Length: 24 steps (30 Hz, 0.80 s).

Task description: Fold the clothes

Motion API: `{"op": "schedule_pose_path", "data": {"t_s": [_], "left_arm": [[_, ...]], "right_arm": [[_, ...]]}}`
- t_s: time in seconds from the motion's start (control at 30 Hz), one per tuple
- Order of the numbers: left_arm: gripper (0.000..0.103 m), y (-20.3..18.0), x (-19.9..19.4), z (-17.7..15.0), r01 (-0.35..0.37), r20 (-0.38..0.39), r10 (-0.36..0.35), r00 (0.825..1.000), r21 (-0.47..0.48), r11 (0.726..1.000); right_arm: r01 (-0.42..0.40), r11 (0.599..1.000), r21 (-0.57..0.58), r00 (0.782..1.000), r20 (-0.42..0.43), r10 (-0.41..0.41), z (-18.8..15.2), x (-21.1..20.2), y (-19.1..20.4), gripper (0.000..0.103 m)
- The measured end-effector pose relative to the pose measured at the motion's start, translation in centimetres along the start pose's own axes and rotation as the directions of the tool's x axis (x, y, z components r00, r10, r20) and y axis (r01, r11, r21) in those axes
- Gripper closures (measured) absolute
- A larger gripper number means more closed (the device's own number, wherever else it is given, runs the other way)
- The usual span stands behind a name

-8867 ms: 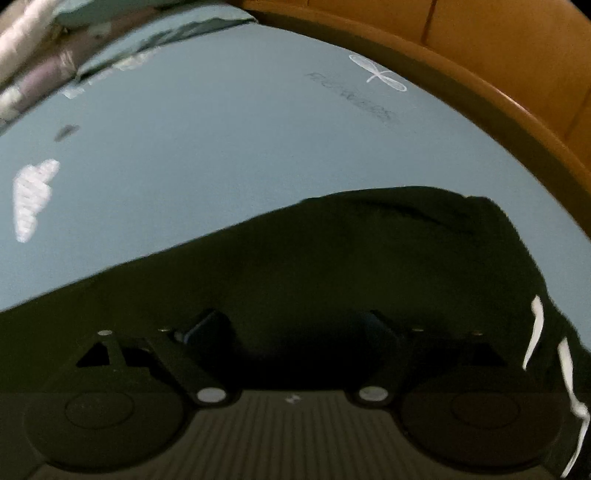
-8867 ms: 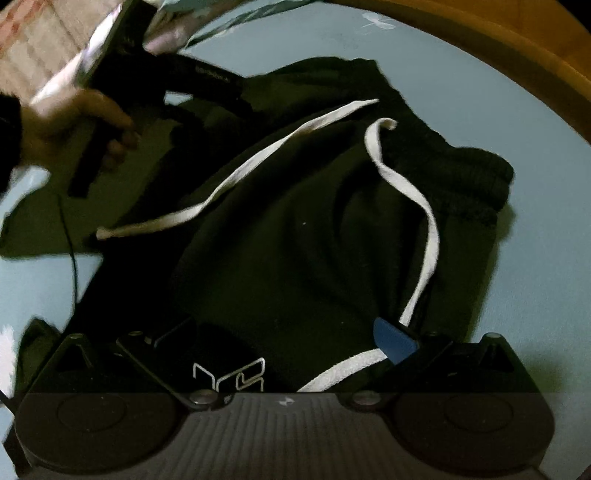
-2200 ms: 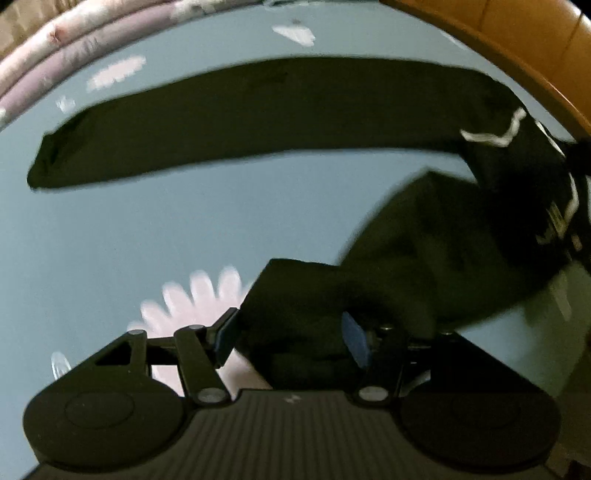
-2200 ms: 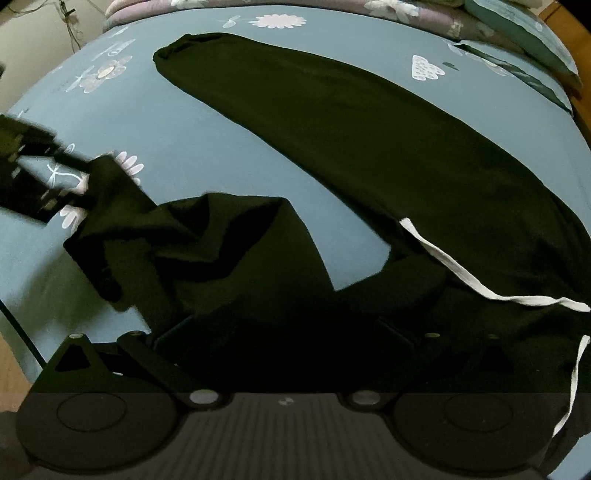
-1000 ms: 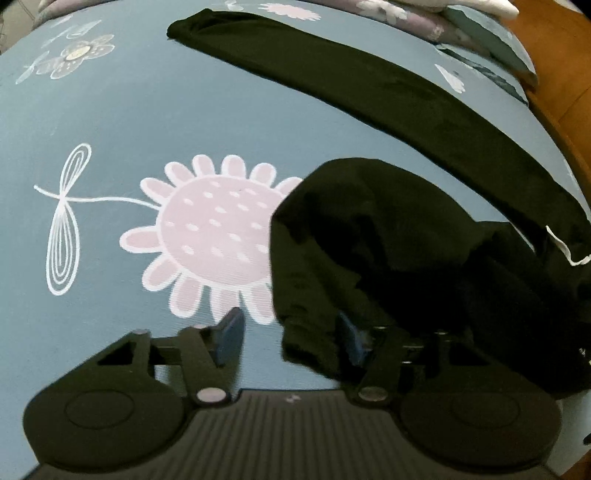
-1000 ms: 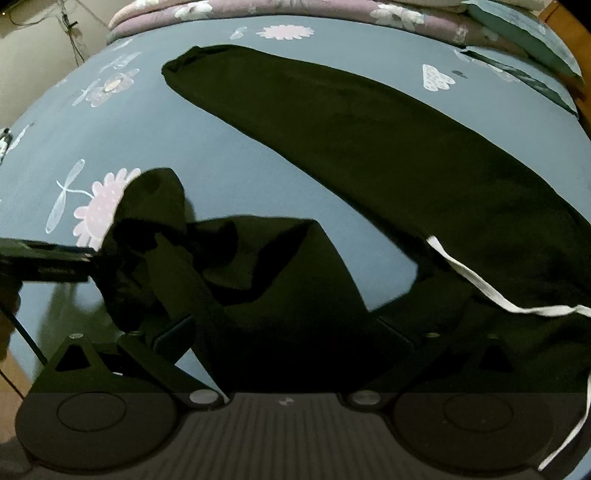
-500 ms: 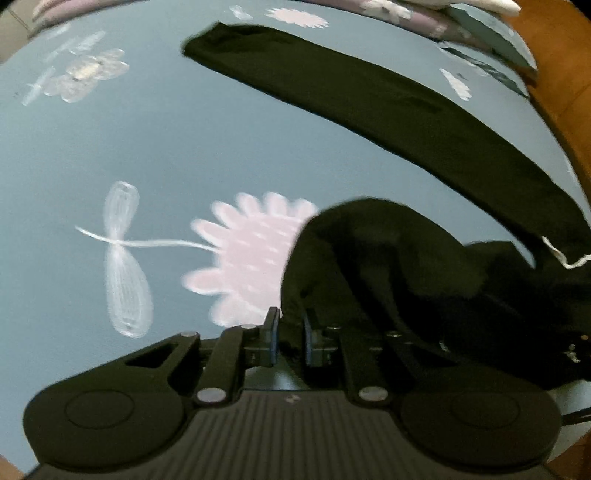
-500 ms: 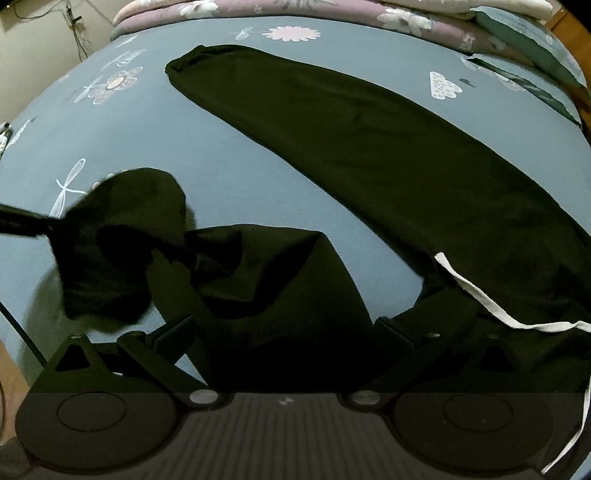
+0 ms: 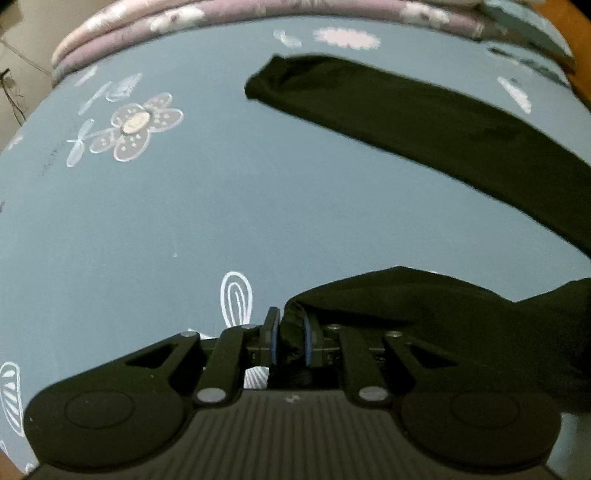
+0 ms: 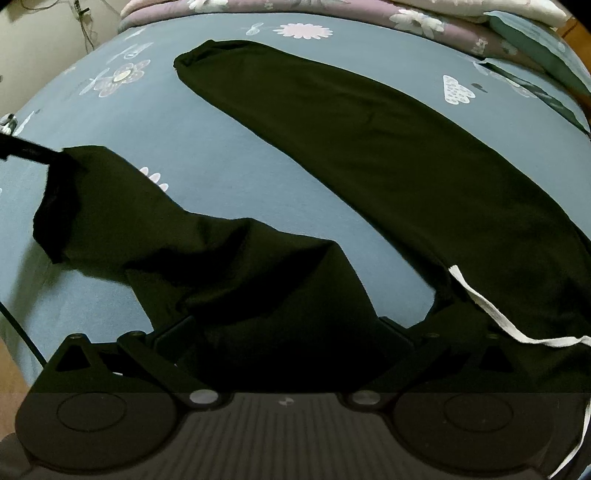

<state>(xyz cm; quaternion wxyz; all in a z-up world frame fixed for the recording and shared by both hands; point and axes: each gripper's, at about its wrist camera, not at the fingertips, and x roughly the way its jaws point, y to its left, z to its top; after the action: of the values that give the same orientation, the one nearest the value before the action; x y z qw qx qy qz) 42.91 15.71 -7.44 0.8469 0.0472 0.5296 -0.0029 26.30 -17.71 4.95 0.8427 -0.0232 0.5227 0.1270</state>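
Black jersey trousers with a white drawstring are lying across a blue bedsheet printed with white and pink flowers. One leg is lying flat and straight, running from its cuff at the far side toward the waist at the right edge of both views. The other leg is lying rumpled and folded over itself in the foreground of the right wrist view, its cuff end lifted off the sheet at the left.

Left gripper is pinching that cuff end, its blue-padded fingers closed hard on a bunch of black cloth. In the right wrist view this gripper is appearing only as a dark bar at the left edge, mostly cut off.

Right gripper is sitting over the crotch and upper leg area. Its fingers are spread wide, but the tips are lost against the black fabric, so whether they are catching any cloth cannot be judged; they are probably resting open on it.

Purple floral bedding is lying folded along the far edge, partly cut off.
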Motion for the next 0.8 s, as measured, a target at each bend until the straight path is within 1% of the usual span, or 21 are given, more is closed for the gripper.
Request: {"op": "schedule_pose_path", "data": {"t_s": [0.03,0.07,0.13,0.2,0.27,0.37,0.4,0.47,0.53,0.6,0.63,0.67,0.7,0.77,0.8], "left_arm": [[0.085,0.0,0.3,0.4,0.003,0.005,-0.003,1.0,-0.013,1.0],[0.082,0.1,0.4,0.7,0.006,0.01,-0.006,1.0,-0.023,1.0],[0.081,0.2,0.4,1.2,-0.003,0.024,0.004,1.0,-0.032,0.999],[0.076,0.3,-0.2,1.1,-0.018,0.038,0.02,0.999,-0.037,0.999],[0.066,0.7,-1.0,0.8,-0.029,0.04,0.032,0.999,-0.061,0.998],[0.059,2.0,-2.6,-0.2,-0.03,0.036,0.036,0.999,-0.152,0.988],[0.058,2.6,-2.9,-0.7,-0.03,0.029,0.036,0.999,-0.187,0.982],[0.057,3.3,-3.5,-2.1,-0.012,0.011,0.016,1.0,-0.268,0.963],[0.056,3.9,-3.4,-3.9,0.021,-0.014,-0.028,1.0,-0.371,0.928],[0.053,4.5,-3.1,-5.8,0.043,-0.037,-0.069,0.997,-0.475,0.879],[0.052,4.6,-2.7,-6.8,0.063,-0.037,-0.098,0.994,-0.535,0.843],[0.051,4.6,-2.4,-7.8,0.084,-0.033,-0.128,0.991,-0.593,0.801],[0.051,4.7,-2.0,-8.9,0.103,-0.027,-0.158,0.987,-0.648,0.754],[0.051,4.7,-1.3,-10.9,0.137,-0.009,-0.216,0.976,-0.748,0.649],[0.051,4.6,-1.1,-11.0,0.15,0.007,-0.22,0.976,-0.754,0.64]], "right_arm": [[0.0,1.0,0.0,1.0,-0.001,0.0,0.0,0.1,0.0,0.0],[-0.001,1.0,0.0,1.0,-0.002,0.001,0.1,0.1,0.0,0.0],[-0.002,1.0,0.0,1.0,-0.004,0.002,0.1,0.2,0.1,0.0],[-0.002,1.0,-0.002,1.0,-0.006,0.002,0.1,0.3,0.1,0.0],[0.0,1.0,-0.002,1.0,-0.004,0.0,0.2,0.3,0.1,0.0],[-0.004,1.0,0.007,1.0,-0.001,0.004,0.3,0.4,0.1,0.0],[-0.006,1.0,0.01,1.0,-0.001,0.006,0.3,0.4,0.1,0.0],[-0.01,1.0,0.013,1.0,0.002,0.01,0.5,0.5,0.1,0.0],[-0.013,1.0,0.014,1.0,0.003,0.013,0.6,0.5,0.2,0.0],[-0.013,1.0,0.009,1.0,0.003,0.013,0.6,0.6,0.3,0.0],[-0.011,1.0,0.004,1.0,0.003,0.011,0.6,0.6,0.4,0.0],[-0.006,1.0,0.0,1.0,0.003,0.006,0.5,0.7,0.3,0.0],[-0.004,1.0,0.0,1.0,0.003,0.004,0.5,0.7,0.3,0.0],[-0.004,1.0,0.009,1.0,0.001,0.004,0.6,0.7,0.2,0.0],[-0.004,1.0,0.013,1.0,0.0,0.004,0.6,0.7,0.2,0.0]]}}
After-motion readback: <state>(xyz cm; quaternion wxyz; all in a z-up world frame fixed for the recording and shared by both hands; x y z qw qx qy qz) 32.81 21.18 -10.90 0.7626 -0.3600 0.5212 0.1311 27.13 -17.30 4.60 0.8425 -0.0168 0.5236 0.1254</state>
